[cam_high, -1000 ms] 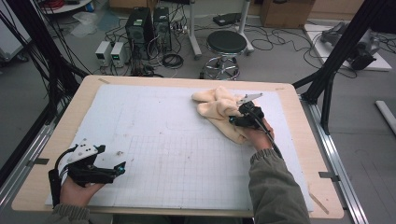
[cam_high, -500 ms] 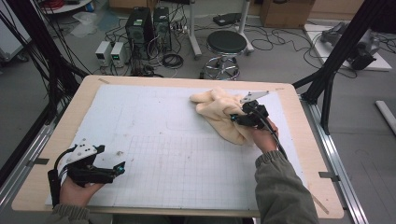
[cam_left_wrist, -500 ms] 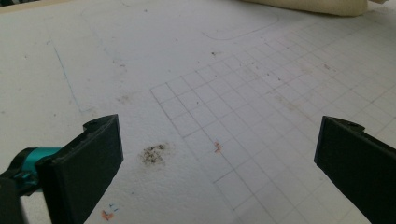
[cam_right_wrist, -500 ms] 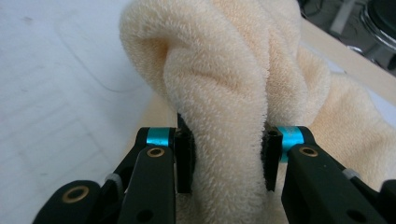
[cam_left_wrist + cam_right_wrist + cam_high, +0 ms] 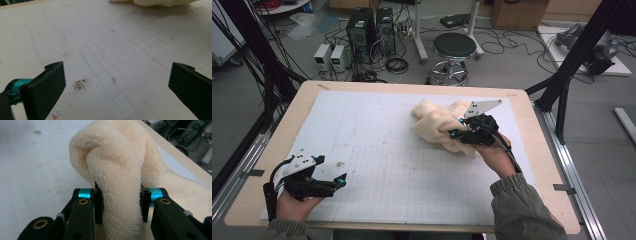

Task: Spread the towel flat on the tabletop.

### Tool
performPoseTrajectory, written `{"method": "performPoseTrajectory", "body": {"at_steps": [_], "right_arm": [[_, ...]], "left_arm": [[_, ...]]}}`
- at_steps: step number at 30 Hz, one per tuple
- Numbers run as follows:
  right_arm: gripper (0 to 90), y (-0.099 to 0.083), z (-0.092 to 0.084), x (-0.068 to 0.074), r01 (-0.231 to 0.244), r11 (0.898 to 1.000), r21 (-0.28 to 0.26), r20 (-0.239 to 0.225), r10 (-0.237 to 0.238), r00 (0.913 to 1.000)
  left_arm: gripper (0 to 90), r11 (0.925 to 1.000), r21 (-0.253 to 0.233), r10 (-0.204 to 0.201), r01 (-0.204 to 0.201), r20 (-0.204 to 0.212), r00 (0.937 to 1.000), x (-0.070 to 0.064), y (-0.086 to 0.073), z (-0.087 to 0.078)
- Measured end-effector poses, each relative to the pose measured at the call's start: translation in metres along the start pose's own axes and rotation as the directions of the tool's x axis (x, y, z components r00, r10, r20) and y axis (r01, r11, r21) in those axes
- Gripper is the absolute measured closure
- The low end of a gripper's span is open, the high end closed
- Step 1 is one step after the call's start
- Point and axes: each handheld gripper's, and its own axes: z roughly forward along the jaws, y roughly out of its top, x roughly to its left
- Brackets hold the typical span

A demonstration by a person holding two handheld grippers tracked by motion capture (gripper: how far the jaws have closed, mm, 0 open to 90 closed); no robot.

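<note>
A cream terry towel (image 5: 437, 122) lies crumpled on the far right part of the white gridded mat (image 5: 377, 125). My right gripper (image 5: 455, 133) is shut on a thick fold of the towel (image 5: 117, 177), whose pile bulges up between the two black jaws. Those jaws have just been closing on the cloth, and the hand lifts the fold off the mat. My left gripper (image 5: 341, 180) rests near the mat's front left corner, jaws wide apart with bare mat (image 5: 115, 62) between them. The towel's edge (image 5: 155, 2) shows far ahead in the left gripper view.
The mat lies on a wooden table (image 5: 532, 150) framed by black struts (image 5: 577, 55). On the floor beyond it stand a black stool (image 5: 454, 47), computer boxes (image 5: 362, 25) and tangled cables. A dark smudge (image 5: 80, 84) marks the mat by the left jaw.
My right hand has risen and moved left with the towel's fold pinched, bunching the cloth higher. The left hand has stayed put.
</note>
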Motion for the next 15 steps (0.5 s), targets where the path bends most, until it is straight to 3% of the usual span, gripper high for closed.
{"method": "performPoseTrajectory", "body": {"at_steps": [5, 6, 10, 11, 14, 15], "right_arm": [[67.6, 0.019, -0.01, 0.02, 0.058, 0.998, -0.026, -0.045, -0.06, 0.9972], [67.7, 0.03, -0.013, 0.03, 0.081, 0.996, -0.036, -0.075, -0.084, 0.9936], [67.5, 0.045, -0.013, 0.047, 0.103, 0.993, -0.063, -0.14, -0.111, 0.9839], [67.5, 0.045, -0.013, 0.047, 0.103, 0.993, -0.063, -0.14, -0.111, 0.9839], [67.0, 0.051, 0.0, 0.058, 0.128, 0.99, -0.066, -0.209, -0.139, 0.9679], [67.0, 0.051, 0.0, 0.058, 0.128, 0.99, -0.066, -0.209, -0.139, 0.9679]], "left_arm": [[1.7, 1.0, -0.008, 0.005, -0.005, 0.005, 1.0, -0.001, 0.001, -0.001], [1.7, 0.9999, -0.008, 0.008, -0.008, 0.005, 1.0, -0.001, 0.001, -0.001], [1.7, 0.9998, -0.016, 0.008, -0.008, 0.009, 0.9999, -0.002, 0.002, -0.002], [1.7, 0.9998, -0.016, 0.008, -0.008, 0.009, 0.9999, -0.002, 0.002, -0.002], [1.7, 0.9998, -0.021, 0.009, -0.008, 0.015, 0.9999, -0.003, 0.002, -0.002], [1.7, 0.9998, -0.02, 0.011, -0.01, 0.017, 0.9998, -0.003, 0.002, -0.002]]}}
